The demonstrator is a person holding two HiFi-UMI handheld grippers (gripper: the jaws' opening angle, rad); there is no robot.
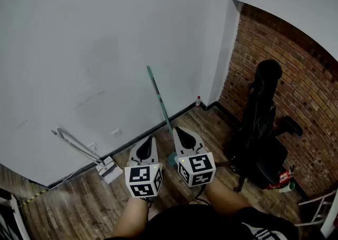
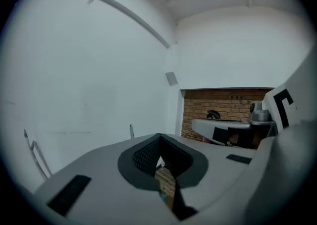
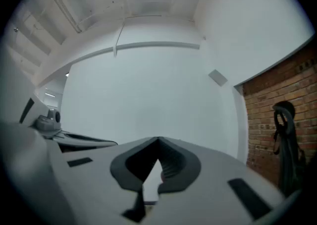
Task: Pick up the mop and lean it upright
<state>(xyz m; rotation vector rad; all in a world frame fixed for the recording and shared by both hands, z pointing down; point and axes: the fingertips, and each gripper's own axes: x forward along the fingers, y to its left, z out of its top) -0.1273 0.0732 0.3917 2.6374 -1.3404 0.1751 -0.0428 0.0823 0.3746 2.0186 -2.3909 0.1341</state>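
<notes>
Currently, by item, from the grippers outward:

Left hand-held gripper (image 1: 148,144): jaws closed tip to tip in its own view, nothing between the pads. Only a sliver of wooden floor shows through the gap below the tips. It is held low in front of the person, pointing at the wall.

Right hand-held gripper (image 1: 182,136): likewise closed and empty, with bare white wall beyond the tips. It sits just beside the left one and a little further forward.

Mop (image 1: 160,101): teal handle. It stands nearly upright with its upper end against the white wall (image 1: 105,48) and its teal head (image 1: 171,158) on the wooden floor (image 1: 79,207) just ahead of the jaws. Neither gripper touches it.

Second long-handled tool (image 1: 79,147): thin grey shaft and white flat head. It also leans on the wall, well to the left.

Further out: small bottle (image 1: 198,101) in the corner, black office chair (image 1: 264,122) and brick wall (image 1: 285,75) to the right.

Progress, as judged: the mop is off the floor and propped upright, so lifting and leaning look complete. Nothing appears to be left beyond confirming that it stands steady.
</notes>
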